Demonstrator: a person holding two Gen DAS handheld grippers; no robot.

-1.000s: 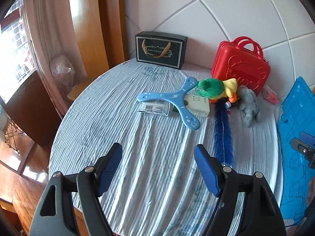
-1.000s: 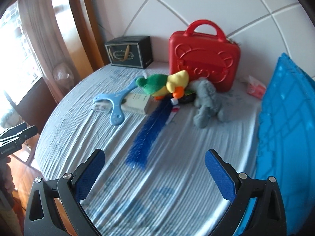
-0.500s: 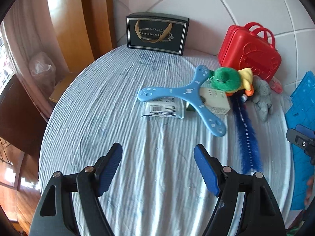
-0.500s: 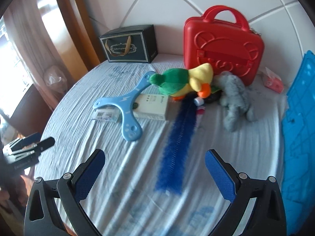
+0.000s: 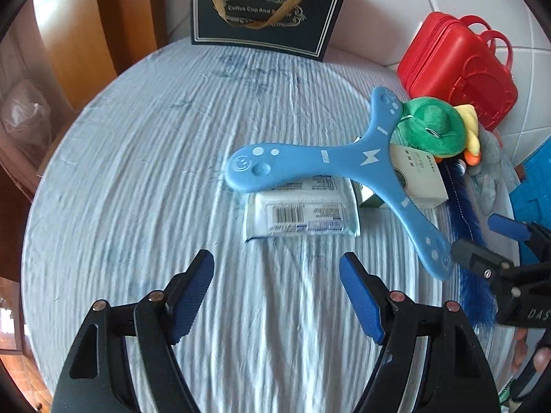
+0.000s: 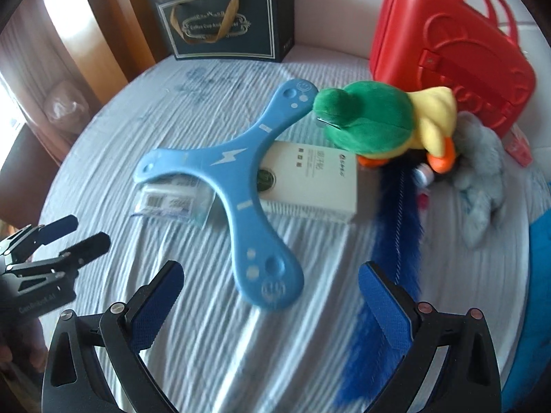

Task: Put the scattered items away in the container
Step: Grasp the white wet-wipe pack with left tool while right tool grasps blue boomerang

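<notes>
A round table (image 5: 137, 172) covered with a crinkled, pale blue striped cloth stands against a wall of large white tiles (image 5: 396, 10), with warm wooden panelling (image 5: 79, 44) and a curtain to the left. At the back of the table sits a dark gift box (image 5: 265, 13) with a gold ribbon handle; its label begins "Coffee Cup And", the rest unreadable. To the right stands a closed red carry case (image 6: 451, 48) with two handles, and a blue plastic crate (image 5: 537, 179) shows at the right edge.

The scattered items lie in a loose heap before the case: a light blue three-armed boomerang (image 6: 220, 165) rests across a clear packet with a barcode (image 5: 299, 213) and a white carton (image 6: 310, 182) with small illegible print. A green and yellow plush duck (image 6: 382, 124) lies on the carton, a grey plush toy (image 6: 482, 186) beside it, and a dark blue bristle brush (image 6: 396, 227) stretches toward the right gripper (image 6: 268, 292).

The left gripper (image 5: 275, 282) hovers over bare cloth just short of the packet, jaws spread and empty. The right gripper's jaws are also spread wide, holding nothing, with the boomerang's near arm just ahead of them.
</notes>
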